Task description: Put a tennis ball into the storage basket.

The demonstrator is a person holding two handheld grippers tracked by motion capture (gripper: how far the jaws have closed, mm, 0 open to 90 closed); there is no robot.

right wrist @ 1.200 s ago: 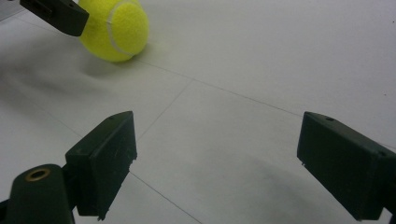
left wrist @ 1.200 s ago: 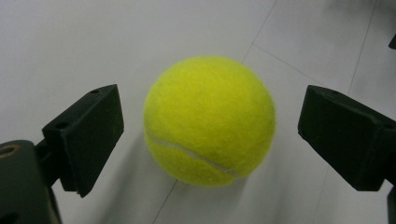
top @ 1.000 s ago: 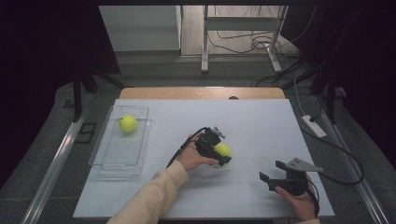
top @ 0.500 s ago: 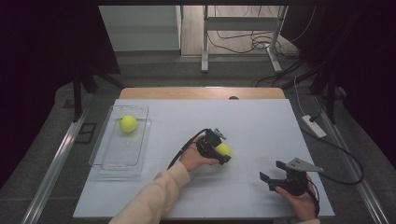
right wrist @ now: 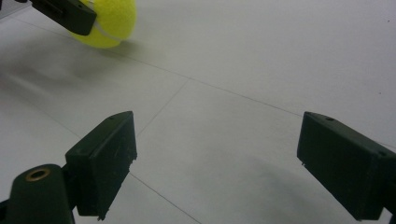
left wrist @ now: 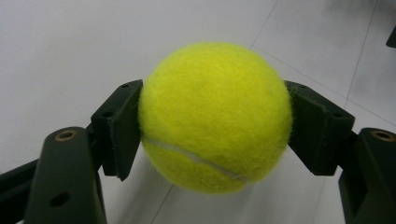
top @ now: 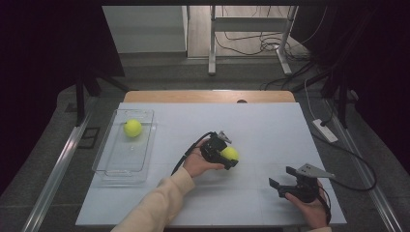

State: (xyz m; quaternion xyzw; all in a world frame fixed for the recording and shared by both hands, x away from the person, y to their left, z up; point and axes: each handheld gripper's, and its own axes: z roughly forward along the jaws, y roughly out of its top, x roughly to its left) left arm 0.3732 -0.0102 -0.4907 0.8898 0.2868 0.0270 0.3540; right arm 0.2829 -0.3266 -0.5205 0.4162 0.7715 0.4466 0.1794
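A yellow tennis ball (top: 230,152) sits near the middle of the white table (top: 261,125). My left gripper (top: 227,157) is shut on it, a black pad pressed to each side. In the left gripper view the ball (left wrist: 215,107) bulges between the two pads, at or just above the table surface, and the gripper (left wrist: 215,140) squeezes it at mid height. My right gripper (top: 282,177) rests near the front right of the table, held in a hand, its jaws wide apart. In its own view the right gripper (right wrist: 219,158) has nothing between its pads, and the ball (right wrist: 109,23) shows far off.
A clear plastic tray (top: 109,159) lies on the left side of the table with a second yellow tennis ball (top: 132,128) in its far end. A wooden strip (top: 208,96) runs along the table's far edge. A white power strip (top: 325,130) lies off the right edge.
The left gripper's jaws have drawn in around the ball in the middle of the table, and the ball has stayed in place. The right gripper has not moved.
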